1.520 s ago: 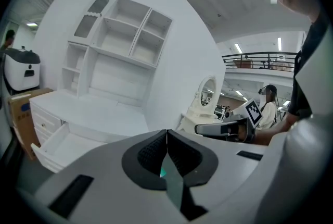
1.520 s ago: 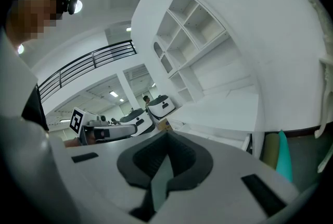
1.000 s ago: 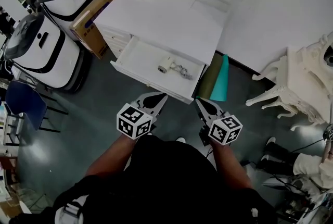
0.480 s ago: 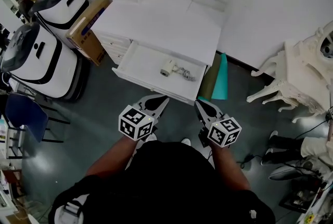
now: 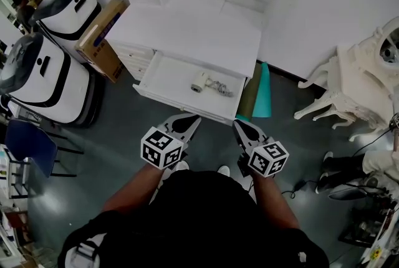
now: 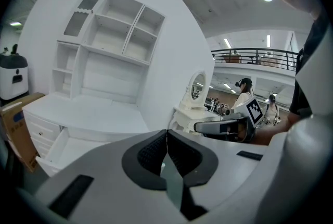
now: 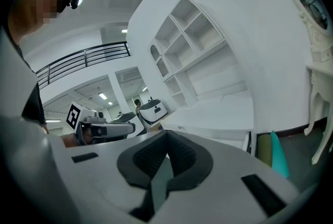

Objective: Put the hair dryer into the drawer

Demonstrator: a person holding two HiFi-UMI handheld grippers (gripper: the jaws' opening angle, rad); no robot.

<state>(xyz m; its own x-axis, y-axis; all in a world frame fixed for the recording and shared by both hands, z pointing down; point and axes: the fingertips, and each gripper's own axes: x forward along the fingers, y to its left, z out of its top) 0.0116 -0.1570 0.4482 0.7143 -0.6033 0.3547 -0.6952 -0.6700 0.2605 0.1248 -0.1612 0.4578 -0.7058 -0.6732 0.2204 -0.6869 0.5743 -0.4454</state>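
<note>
Since hair dryer [image 5: 199,81] lies inside open drawer [image 5: 167,78], I keep nothing in my left gripper [image 5: 189,121] or right gripper [image 5: 242,128]: both closed, empty (nothing left to carry), held near drawer front.

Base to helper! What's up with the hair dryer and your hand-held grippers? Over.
Left hand-held gripper shut, empty. Right hand-held gripper shut, empty. Hair dryer lying in the open drawer. Nothing blocking it.
</note>
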